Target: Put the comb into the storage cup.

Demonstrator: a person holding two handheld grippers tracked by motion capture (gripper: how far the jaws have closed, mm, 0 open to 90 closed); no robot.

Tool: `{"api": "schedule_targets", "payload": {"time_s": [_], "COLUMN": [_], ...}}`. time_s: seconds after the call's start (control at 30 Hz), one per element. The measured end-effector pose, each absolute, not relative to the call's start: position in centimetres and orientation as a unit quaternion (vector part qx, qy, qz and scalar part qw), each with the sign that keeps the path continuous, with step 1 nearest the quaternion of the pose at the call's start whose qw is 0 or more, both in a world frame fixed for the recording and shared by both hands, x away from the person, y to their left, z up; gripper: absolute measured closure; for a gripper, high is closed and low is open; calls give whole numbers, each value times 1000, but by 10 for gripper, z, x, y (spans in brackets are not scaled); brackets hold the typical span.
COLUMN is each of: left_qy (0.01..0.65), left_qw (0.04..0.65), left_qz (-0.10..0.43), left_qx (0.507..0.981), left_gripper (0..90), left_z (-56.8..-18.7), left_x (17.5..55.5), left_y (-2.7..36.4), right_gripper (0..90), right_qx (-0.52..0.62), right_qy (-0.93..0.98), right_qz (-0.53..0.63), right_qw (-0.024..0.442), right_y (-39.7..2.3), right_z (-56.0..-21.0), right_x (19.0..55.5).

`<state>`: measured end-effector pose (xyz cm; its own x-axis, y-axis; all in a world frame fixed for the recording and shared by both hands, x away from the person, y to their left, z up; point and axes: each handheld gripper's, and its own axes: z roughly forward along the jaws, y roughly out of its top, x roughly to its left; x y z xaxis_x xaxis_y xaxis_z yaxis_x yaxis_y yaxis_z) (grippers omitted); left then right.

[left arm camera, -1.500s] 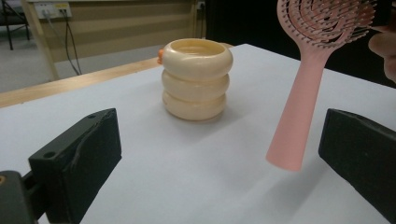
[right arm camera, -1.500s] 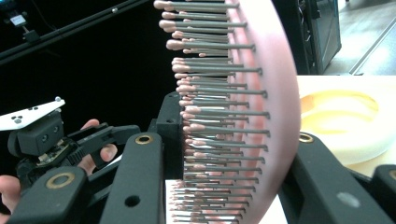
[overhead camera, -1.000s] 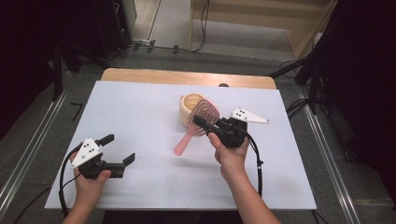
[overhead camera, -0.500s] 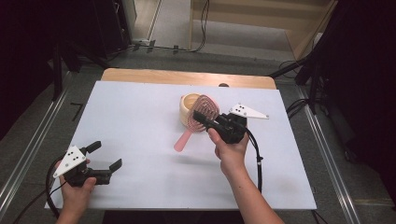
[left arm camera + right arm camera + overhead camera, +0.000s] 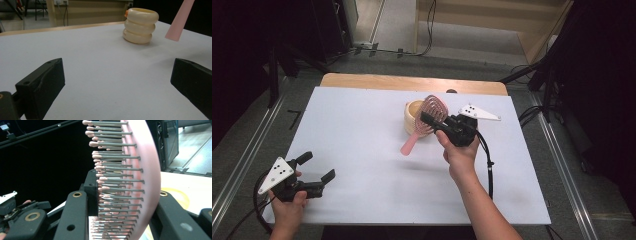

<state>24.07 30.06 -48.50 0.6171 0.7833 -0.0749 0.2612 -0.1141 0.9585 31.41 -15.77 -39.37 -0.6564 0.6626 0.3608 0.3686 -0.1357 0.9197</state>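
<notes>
Step in hand looks like carrying: right gripper [image 5: 430,121] has jaws clamped on the head of the pink hairbrush [image 5: 426,120], held up off the table [image 5: 362,130] w/ head over the cream ringed cup [image 5: 412,116] and handle hanging down-left, prob. going into that cup. Next move needs handle tipped down & lined up w/ cup mouth before letting go, else it could knock the cup. Brush: oval vented head, dark bristles w/ pink tips, tapered handle; left gripper [image 5: 314,173] idle at near-left table corner, jaws wide, holding nothing.
</notes>
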Motion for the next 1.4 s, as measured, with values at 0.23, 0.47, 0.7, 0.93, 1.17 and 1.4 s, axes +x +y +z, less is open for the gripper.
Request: {"api": "schedule_targets", "payload": {"time_s": [0.23, 0.47, 0.7, 0.93, 1.17, 1.4], "left_qy": [370, 371, 372, 373, 371, 370], "left_qw": [554, 558, 557, 561, 561, 561], "left_qz": [242, 238, 237, 235, 235, 235], "left_qx": [706, 703, 703, 700, 702, 703], "left_gripper": [0, 0, 0, 0, 0, 0], "left_z": [-487, -488, -488, -488, -488, -488], "left_x": [240, 240, 240, 240, 240, 240], "left_y": [301, 301, 301, 302, 301, 301], "right_gripper": [618, 618, 617, 618, 618, 617], "right_qx": [398, 392, 393, 400, 404, 408], "right_qy": [640, 648, 641, 631, 626, 620], "right_qz": [646, 640, 645, 650, 650, 652], "right_qw": [122, 132, 137, 142, 150, 155], "right_y": [-159, -158, -164, -173, -177, -181], "right_z": [-384, -375, -370, -366, -364, -360], "right_x": [321, 325, 330, 337, 344, 349]}}
